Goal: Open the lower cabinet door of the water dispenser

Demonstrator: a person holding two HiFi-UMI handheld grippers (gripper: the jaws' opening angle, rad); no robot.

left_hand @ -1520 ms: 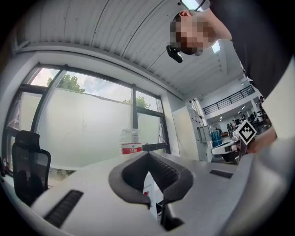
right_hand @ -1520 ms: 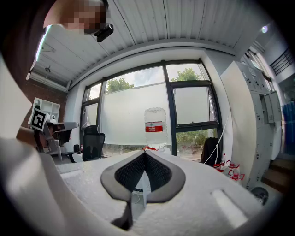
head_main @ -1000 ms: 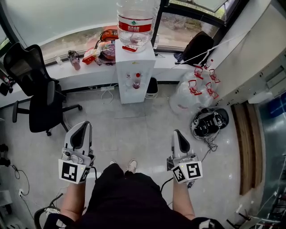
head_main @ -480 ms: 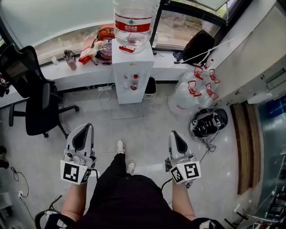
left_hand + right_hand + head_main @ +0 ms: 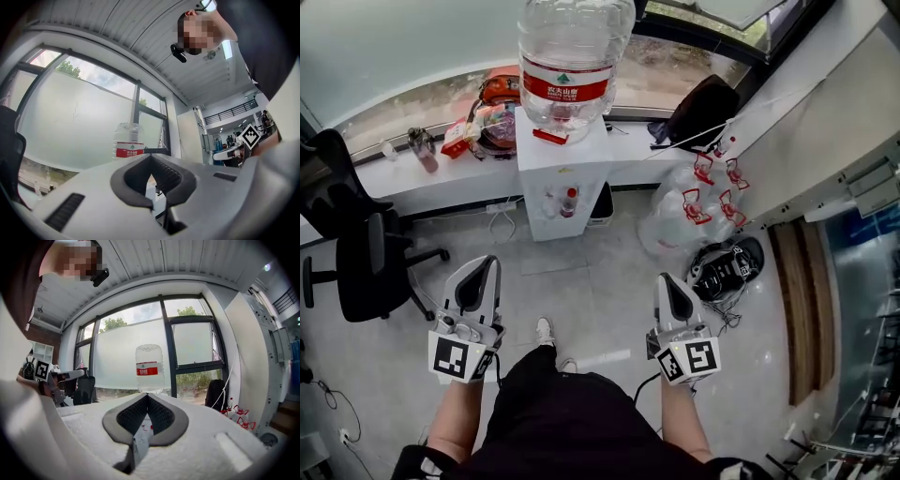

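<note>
The white water dispenser (image 5: 562,173) stands against the window ledge with a big clear bottle (image 5: 565,66) on top. Its taps (image 5: 562,200) show on the front; the lower door under them is strongly foreshortened, and I cannot tell how it stands. My left gripper (image 5: 480,265) and right gripper (image 5: 667,279) hover over the floor well short of the dispenser, both shut and empty. The bottle (image 5: 127,140) shows beyond the left gripper (image 5: 151,174). In the right gripper view the bottle (image 5: 149,367) stands straight ahead above the right gripper (image 5: 147,401).
A black office chair (image 5: 356,244) stands to the left. Several empty jugs with red handles (image 5: 694,202) and a black helmet-like object (image 5: 724,267) lie on the floor to the right. A dark bag (image 5: 705,108) and clutter (image 5: 478,122) sit on the ledge. The person's shoe (image 5: 544,330) is between the grippers.
The person has stepped forward, so the dispenser looks larger and closer. Both grippers moved forward with the person and stayed shut.
</note>
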